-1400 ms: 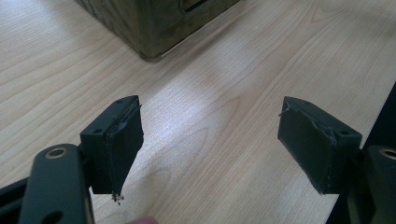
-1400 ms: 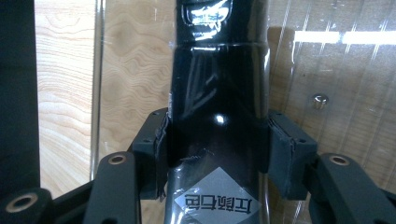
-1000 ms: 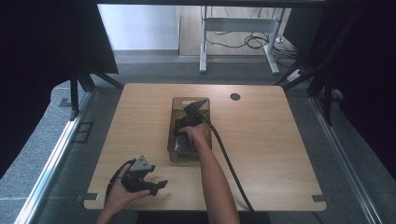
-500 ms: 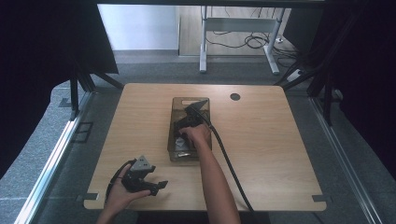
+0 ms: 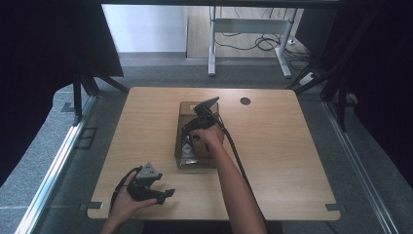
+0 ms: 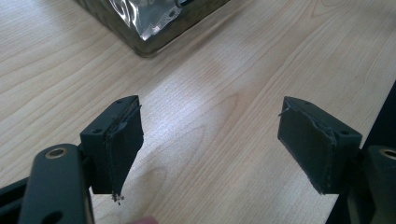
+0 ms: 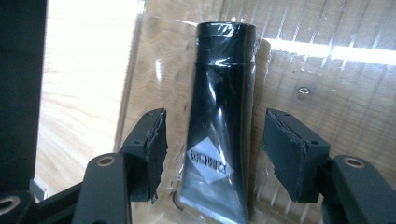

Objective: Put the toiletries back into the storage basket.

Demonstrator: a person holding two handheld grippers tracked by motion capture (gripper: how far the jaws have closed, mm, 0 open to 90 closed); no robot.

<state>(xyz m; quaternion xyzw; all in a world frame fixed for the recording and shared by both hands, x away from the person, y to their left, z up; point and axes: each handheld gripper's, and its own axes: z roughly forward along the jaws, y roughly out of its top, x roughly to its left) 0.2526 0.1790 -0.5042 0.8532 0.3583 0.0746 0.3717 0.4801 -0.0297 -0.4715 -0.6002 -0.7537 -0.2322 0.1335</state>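
A clear, brown-tinted plastic box [image 5: 181, 109] sits at the middle of the wooden table. In it lies a black tube [image 7: 222, 116] wrapped in clear film, with a white diamond label. My right gripper [image 7: 215, 140] hangs just over the tube and points down into the box [image 7: 308, 70]. Its jaws have just been opening, and the pads [image 7: 287, 149] stand off both sides of the tube without touching it. In the high view the right gripper [image 5: 191, 130] is over the box's near half. My left gripper [image 5: 164, 194] rests open near the table's front left, nothing between its pads [image 6: 123, 140].
A shiny foil packet [image 6: 140, 18] lies in the near end of the box [image 6: 149, 44]. A round cable hole [image 5: 245, 101] is at the table's back right. Bare wood [image 5: 282, 161] spreads around the box. A white-legged desk [image 5: 243, 29] stands beyond the table.
The right gripper has lifted slightly over the box and its hand has shifted a little. The left gripper has stayed where it was.
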